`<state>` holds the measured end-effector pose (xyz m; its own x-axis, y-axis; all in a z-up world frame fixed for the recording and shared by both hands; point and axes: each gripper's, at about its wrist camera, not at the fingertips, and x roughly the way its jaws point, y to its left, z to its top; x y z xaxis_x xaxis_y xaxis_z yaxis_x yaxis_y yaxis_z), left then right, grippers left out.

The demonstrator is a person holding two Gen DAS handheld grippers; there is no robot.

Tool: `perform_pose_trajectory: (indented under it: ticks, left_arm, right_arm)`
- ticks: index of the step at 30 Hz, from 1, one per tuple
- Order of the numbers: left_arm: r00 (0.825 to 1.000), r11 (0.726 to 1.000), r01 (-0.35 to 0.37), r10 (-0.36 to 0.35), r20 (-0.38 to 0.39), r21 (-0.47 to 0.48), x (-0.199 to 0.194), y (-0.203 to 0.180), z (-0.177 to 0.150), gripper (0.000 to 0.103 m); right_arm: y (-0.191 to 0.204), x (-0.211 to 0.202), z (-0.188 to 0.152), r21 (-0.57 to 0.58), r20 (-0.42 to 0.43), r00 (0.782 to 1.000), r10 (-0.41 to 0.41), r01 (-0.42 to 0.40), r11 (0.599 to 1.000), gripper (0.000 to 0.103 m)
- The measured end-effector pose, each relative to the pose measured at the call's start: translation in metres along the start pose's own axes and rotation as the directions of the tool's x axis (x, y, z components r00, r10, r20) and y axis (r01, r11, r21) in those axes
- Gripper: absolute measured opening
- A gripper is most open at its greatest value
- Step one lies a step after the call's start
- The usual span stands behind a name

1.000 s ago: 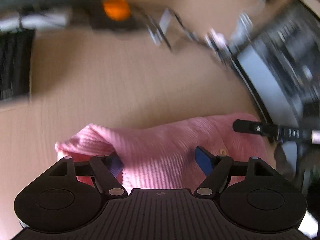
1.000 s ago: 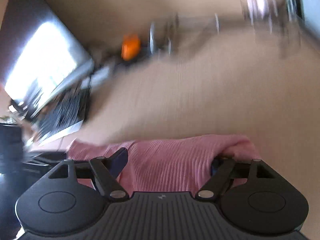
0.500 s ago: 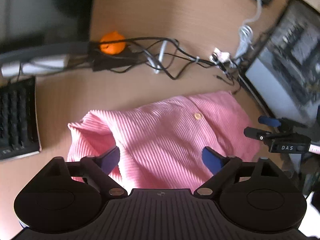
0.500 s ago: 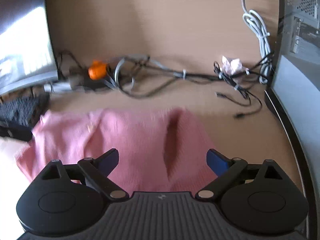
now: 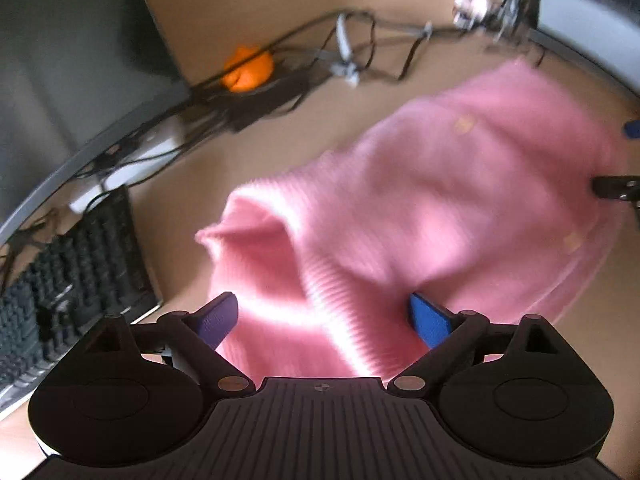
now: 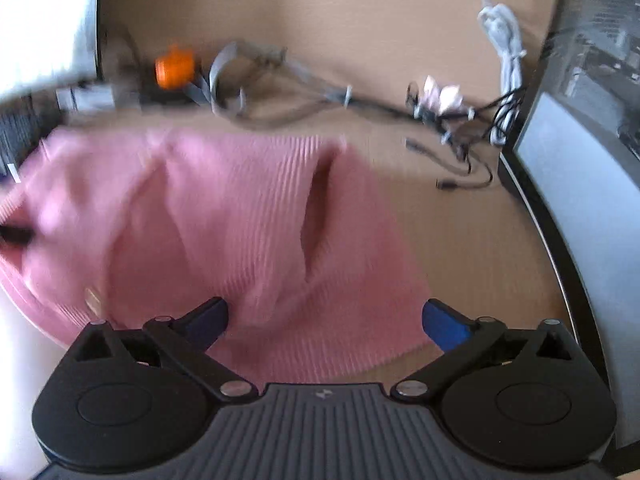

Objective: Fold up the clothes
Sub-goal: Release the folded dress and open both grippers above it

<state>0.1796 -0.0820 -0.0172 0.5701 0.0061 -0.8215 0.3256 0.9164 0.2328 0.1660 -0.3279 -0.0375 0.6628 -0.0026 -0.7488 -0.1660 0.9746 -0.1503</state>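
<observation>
A pink ribbed garment (image 5: 420, 208) with small buttons lies folded on the wooden desk. My left gripper (image 5: 324, 314) hovers over its near left end, jaws wide and still opening, the pads clear of the cloth that lies between and below them. In the right wrist view the same garment (image 6: 224, 216) fills the middle, with a dark slit-like fold in it. My right gripper (image 6: 324, 318) stands over its near right corner, jaws also opening wide, pressing on nothing. The right gripper's tip shows at the right edge of the left wrist view.
A tangle of cables (image 5: 352, 56) and an orange object (image 5: 248, 70) lie behind the garment. A black keyboard (image 5: 68, 288) sits at left under a monitor (image 5: 68, 48). Another screen (image 6: 580, 184) stands at the right. A white cable bundle (image 6: 504, 28) lies at the back right.
Both grippers let go of the pink garment and spread their jaws. The garment dropped flat onto the desk. Both views have rolled, and the left one has swung left toward the keyboard.
</observation>
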Motion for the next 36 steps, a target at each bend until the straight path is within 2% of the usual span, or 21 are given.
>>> perform_pose_trajectory:
  ticks: [3, 7, 9, 12, 15, 17, 18, 20, 22, 24, 25, 26, 28, 30, 33, 34, 35, 36]
  left_arm:
    - [1.000, 0.999, 0.019, -0.019, -0.003, -0.046, -0.003, 0.016, -0.007, 0.097]
    - [0.989, 0.982, 0.141, -0.135, 0.057, -0.128, -0.021, 0.038, -0.007, 0.096]
    - [0.963, 0.940, 0.265, -0.247, 0.106, -0.215, -0.026, 0.050, -0.006, 0.096]
    - [0.937, 0.886, 0.348, -0.320, 0.140, -0.306, -0.016, 0.052, -0.002, 0.096]
    - [0.930, 0.871, 0.366, -0.337, 0.144, -0.326, 0.000, 0.043, 0.001, 0.095]
    - [0.924, 0.859, 0.383, -0.360, 0.131, -0.340, 0.013, 0.037, 0.002, 0.085]
    - [0.921, 0.853, 0.390, -0.369, 0.126, -0.349, 0.019, 0.035, 0.002, 0.079]
    - [0.920, 0.840, 0.390, -0.373, 0.122, -0.376, 0.023, 0.034, 0.000, 0.075]
    - [0.917, 0.822, 0.396, -0.372, 0.141, -0.409, 0.020, 0.041, -0.001, 0.066]
    - [0.915, 0.801, 0.402, -0.363, 0.174, -0.444, 0.013, 0.053, -0.002, 0.066]
    - [0.923, 0.802, 0.384, -0.334, 0.188, -0.458, 0.007, 0.060, -0.001, 0.066]
    - [0.939, 0.818, 0.344, -0.286, 0.193, -0.462, 0.001, 0.064, 0.001, 0.066]
    - [0.966, 0.869, 0.241, -0.171, 0.194, -0.433, -0.010, 0.065, 0.006, 0.073]
    - [0.969, 0.901, 0.200, -0.125, 0.211, -0.386, -0.017, 0.060, 0.011, 0.077]
    - [0.935, 0.871, 0.328, -0.244, 0.259, -0.365, -0.016, 0.050, 0.012, 0.084]
    - [0.928, 0.866, 0.351, -0.271, 0.257, -0.356, -0.013, 0.045, 0.013, 0.084]
    - [0.931, 0.875, 0.346, -0.274, 0.242, -0.338, -0.009, 0.037, 0.014, 0.084]
    - [0.943, 0.899, 0.312, -0.253, 0.218, -0.307, -0.005, 0.028, 0.014, 0.085]
  right_arm:
    - [0.002, -0.010, 0.000, -0.024, -0.004, 0.999, 0.032, -0.032, 0.999, 0.103]
    - [-0.010, -0.036, 0.010, 0.031, 0.087, 0.991, 0.098, -0.101, 0.994, 0.103]
    - [-0.014, -0.039, 0.020, 0.061, 0.135, 0.988, 0.081, -0.090, 0.994, 0.103]
    - [-0.014, -0.023, 0.032, 0.088, 0.156, 0.987, 0.030, -0.044, 0.995, 0.103]
    - [-0.016, 0.002, 0.035, 0.199, 0.136, 0.989, 0.053, -0.079, 0.977, 0.103]
    - [-0.016, 0.018, 0.032, 0.253, 0.111, 0.992, 0.066, -0.092, 0.963, 0.103]
    - [-0.014, 0.025, 0.030, 0.262, 0.092, 0.994, 0.061, -0.083, 0.962, 0.103]
    - [-0.010, 0.033, 0.026, 0.281, 0.058, 0.997, 0.053, -0.067, 0.957, 0.103]
    - [-0.006, 0.033, 0.023, 0.309, 0.034, 0.996, 0.081, -0.088, 0.947, 0.103]
    - [0.003, 0.031, 0.022, 0.287, 0.011, 0.994, 0.113, -0.111, 0.951, 0.103]
    - [0.007, 0.029, 0.021, 0.274, 0.009, 0.993, 0.117, -0.115, 0.955, 0.103]
    - [0.012, 0.027, 0.020, 0.262, 0.012, 0.994, 0.110, -0.110, 0.959, 0.103]
    - [0.017, 0.024, 0.018, 0.281, 0.014, 0.996, 0.091, -0.091, 0.955, 0.103]
    - [0.017, 0.023, 0.016, 0.320, 0.014, 0.996, 0.083, -0.083, 0.944, 0.103]
    - [0.013, 0.024, 0.019, 0.318, -0.002, 0.994, 0.110, -0.104, 0.942, 0.103]
    - [0.009, 0.024, 0.021, 0.316, -0.016, 0.991, 0.131, -0.119, 0.941, 0.103]
    - [0.005, 0.021, 0.023, 0.320, -0.016, 0.991, 0.133, -0.121, 0.940, 0.103]
    - [0.001, 0.017, 0.025, 0.326, -0.010, 0.992, 0.127, -0.117, 0.938, 0.103]
